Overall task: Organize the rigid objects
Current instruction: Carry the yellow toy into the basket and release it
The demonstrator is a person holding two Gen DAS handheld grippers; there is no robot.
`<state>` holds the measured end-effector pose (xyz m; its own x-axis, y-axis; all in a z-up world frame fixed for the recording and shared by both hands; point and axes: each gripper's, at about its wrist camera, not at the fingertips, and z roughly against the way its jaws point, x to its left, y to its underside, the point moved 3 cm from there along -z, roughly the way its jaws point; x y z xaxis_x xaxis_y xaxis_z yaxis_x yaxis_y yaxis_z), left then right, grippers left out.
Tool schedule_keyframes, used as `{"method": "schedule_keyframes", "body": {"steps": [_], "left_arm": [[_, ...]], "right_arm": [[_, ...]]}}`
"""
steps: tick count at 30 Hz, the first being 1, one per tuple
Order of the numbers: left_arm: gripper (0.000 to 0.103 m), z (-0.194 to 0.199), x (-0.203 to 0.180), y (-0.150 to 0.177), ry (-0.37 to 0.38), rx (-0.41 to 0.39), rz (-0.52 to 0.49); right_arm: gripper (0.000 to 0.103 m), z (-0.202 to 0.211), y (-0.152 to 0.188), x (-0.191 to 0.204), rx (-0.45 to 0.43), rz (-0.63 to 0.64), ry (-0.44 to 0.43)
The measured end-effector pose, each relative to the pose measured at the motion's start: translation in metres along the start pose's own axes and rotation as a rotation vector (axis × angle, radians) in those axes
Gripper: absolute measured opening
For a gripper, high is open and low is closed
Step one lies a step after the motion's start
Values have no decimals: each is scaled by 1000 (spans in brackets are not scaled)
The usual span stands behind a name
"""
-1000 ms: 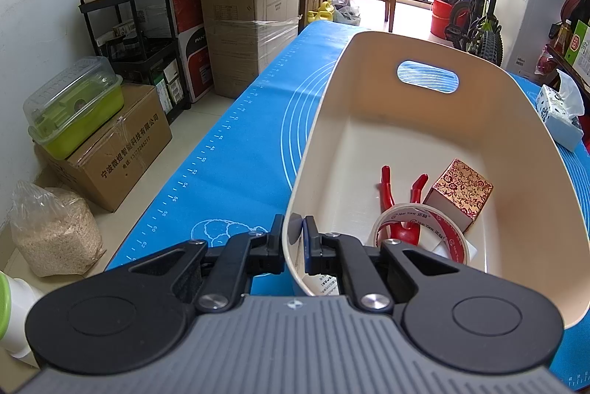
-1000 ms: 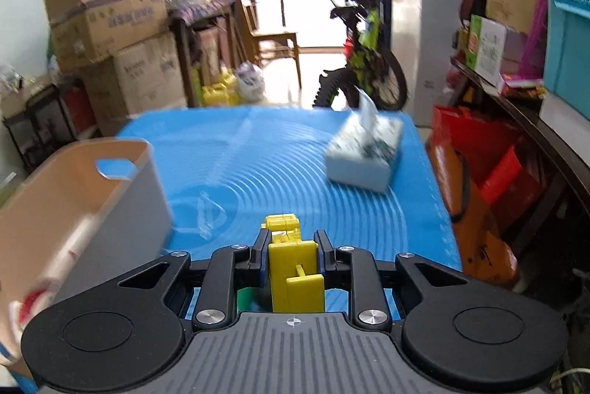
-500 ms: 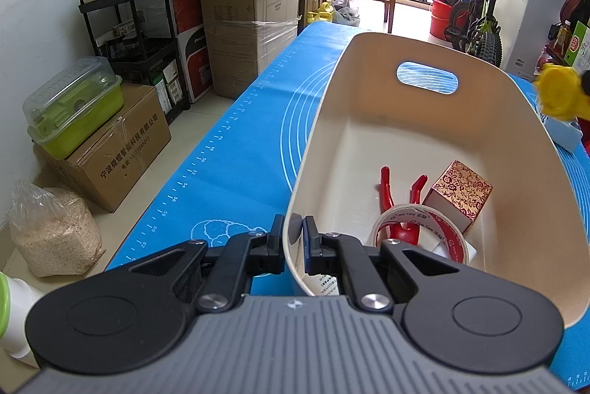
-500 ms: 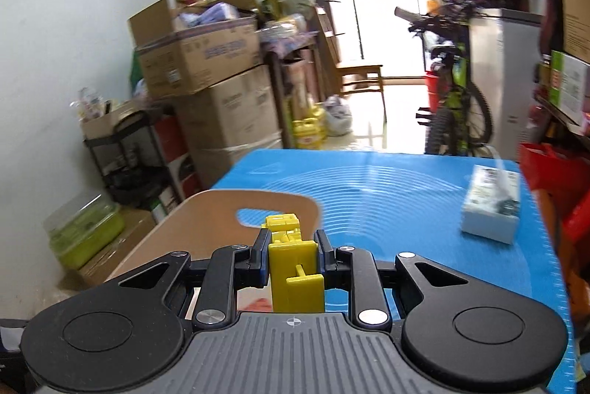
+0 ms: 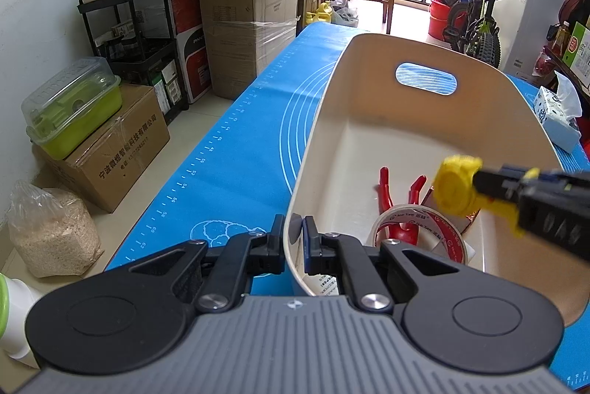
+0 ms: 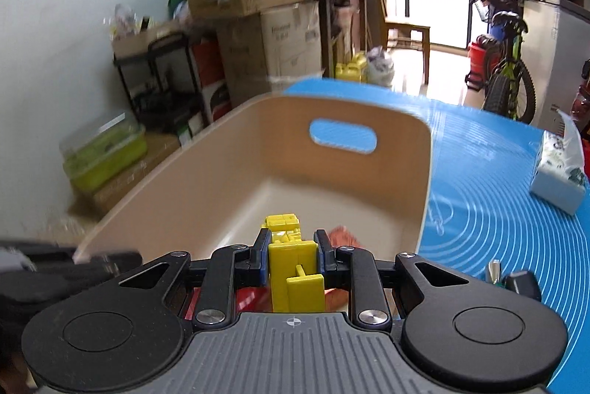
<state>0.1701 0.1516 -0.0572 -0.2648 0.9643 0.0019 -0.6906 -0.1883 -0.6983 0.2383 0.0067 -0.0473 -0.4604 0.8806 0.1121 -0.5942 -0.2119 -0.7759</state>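
Observation:
A beige bin (image 5: 424, 55) stands on the blue mat (image 5: 236, 136). My left gripper (image 5: 294, 239) is shut on the bin's near rim. Inside lie red pliers (image 5: 383, 187) and a tape roll (image 5: 448, 235). My right gripper (image 6: 291, 246) is shut on a yellow block toy (image 6: 291, 261) and holds it over the bin's inside (image 6: 280, 150). In the left wrist view the toy (image 5: 455, 185) comes in from the right above the tape roll.
A tissue pack (image 5: 556, 121) lies on the mat right of the bin, also in the right wrist view (image 6: 558, 173). Cardboard boxes (image 5: 250, 25), a black rack (image 5: 136, 36) and a green lidded container (image 5: 70, 106) stand off the table's left edge.
My right gripper has swung left with the yellow toy, from over the open mat to above the bin's inside. The left gripper and the bin have not moved.

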Motion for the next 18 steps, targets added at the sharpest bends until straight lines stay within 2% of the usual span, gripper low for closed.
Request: {"method": "schedule_keyframes", "body": {"steps": [3, 8, 9, 11, 12, 14, 18], "left_arm": [[11, 1, -1, 0, -6, -2, -1], [11, 1, -2, 0, -7, -2, 0], [11, 1, -2, 0, -7, -2, 0], [11, 1, -2, 0, -7, -2, 0], [11, 1, -3, 0, -7, -2, 0], [11, 1, -2, 0, -7, -2, 1], [11, 1, -2, 0, -7, -2, 1]], "right_arm": [[32, -2, 7, 7, 10, 55, 5], [34, -2, 7, 8, 33, 47, -23], [36, -2, 6, 7, 32, 45, -25], [47, 1, 6, 4, 23, 37, -23], [56, 3, 5, 4, 19, 34, -22], [63, 11, 2, -2, -8, 17, -7], [68, 28, -8, -17, -64, -25, 10]]}}
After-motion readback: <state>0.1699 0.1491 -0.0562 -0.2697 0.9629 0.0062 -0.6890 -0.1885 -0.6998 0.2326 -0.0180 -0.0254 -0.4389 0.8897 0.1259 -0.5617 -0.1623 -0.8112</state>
